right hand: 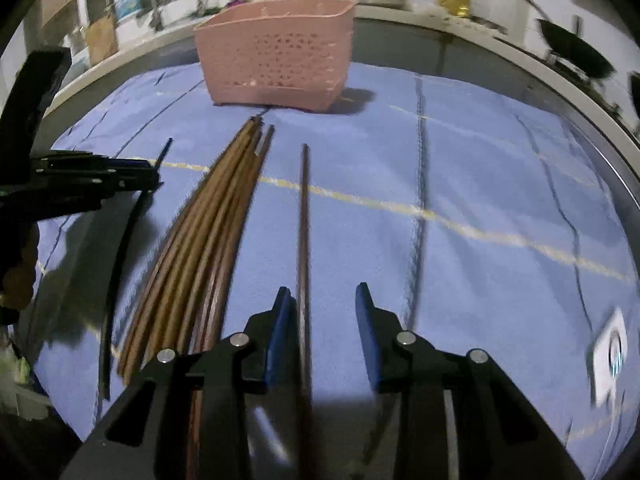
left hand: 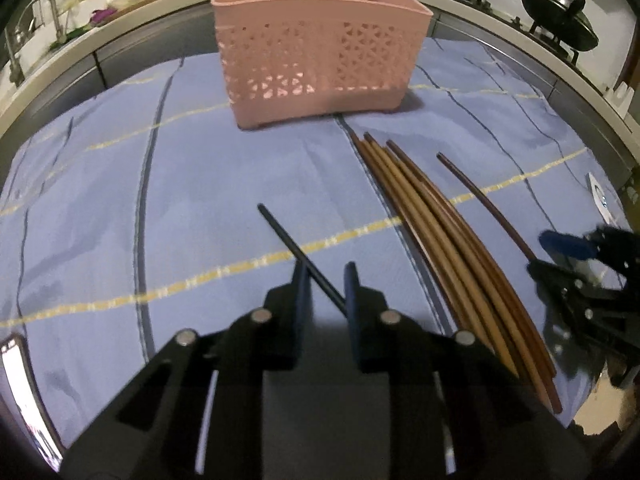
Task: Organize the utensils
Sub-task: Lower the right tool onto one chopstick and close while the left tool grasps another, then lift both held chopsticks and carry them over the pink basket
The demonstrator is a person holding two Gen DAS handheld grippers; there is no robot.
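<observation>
Black chopstick point(left hand: 298, 254) sits between the pads of the left tool point(left hand: 327, 280), crossing the gap at a slant with its far tip out over the blue cloth point(left hand: 120, 208); jaws narrow, but pad contact can't be confirmed, so the grip is unproven. The right wrist view puts this stick's tip ahead of the left tool point(right hand: 154, 176) and a long dark strip behind it, probably the same stick. Dark brown chopstick point(right hand: 304, 220) lies alone on the cloth and runs into the right tool point(right hand: 322, 320), hard against the left-hand pad with a clear gap to the other one: jaws part open, nothing held. Brown chopstick bundle point(left hand: 436, 232) lies between the two singles, tips fanned toward the pink caddy point(left hand: 320, 52), which stands upright at the far side of the bench; its compartments look empty from here. Step in hand, as a judgement: picking up one stick per tool, early in the job. Next needs firm closure on each stick, a lift, a tip-down turn, then a drop into a caddy slot. Both tools pitch steeply down toward the cloth, side by side, the right one point(left hand: 560, 264) at the edge of the left view.
</observation>
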